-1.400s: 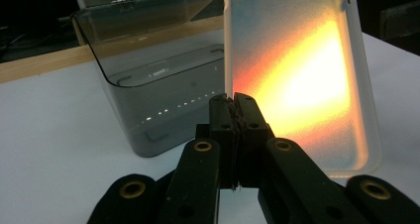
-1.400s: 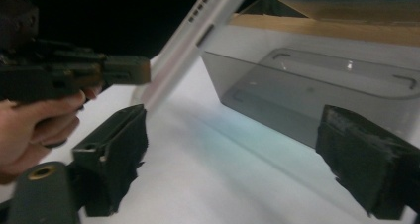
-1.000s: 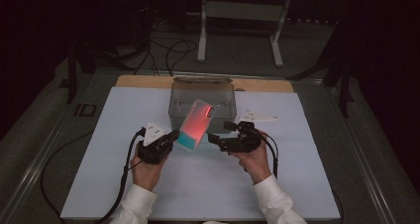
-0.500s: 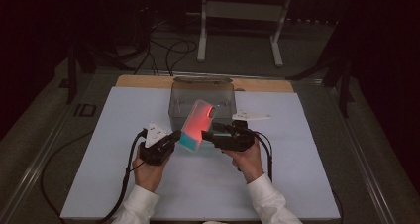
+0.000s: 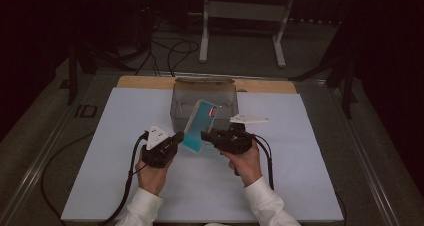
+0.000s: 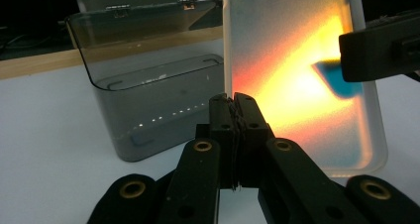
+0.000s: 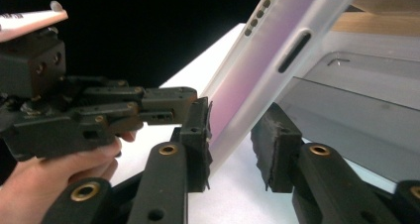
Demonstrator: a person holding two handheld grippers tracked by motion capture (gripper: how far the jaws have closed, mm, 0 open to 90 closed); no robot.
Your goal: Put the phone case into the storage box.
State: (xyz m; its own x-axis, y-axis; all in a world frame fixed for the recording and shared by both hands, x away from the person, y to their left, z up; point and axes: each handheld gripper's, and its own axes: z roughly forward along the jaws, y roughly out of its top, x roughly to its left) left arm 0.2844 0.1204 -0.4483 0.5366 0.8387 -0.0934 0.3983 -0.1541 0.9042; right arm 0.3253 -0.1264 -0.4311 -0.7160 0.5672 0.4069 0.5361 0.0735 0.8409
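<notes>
Above white mat, just before grey bin: phone case tilted upright, left gripper clamped on edge. Right gripper jaws just been closing, straddling other edge, one pad off. Risk: uneven squeeze twists case loose; drops short of bin.

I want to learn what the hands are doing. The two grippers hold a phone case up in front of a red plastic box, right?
Almost. The plastic box is clear smoky grey, not red, as the left gripper view shows. The left gripper does pinch the phone case in front of it, and the right gripper has been closing on its edge.
</notes>
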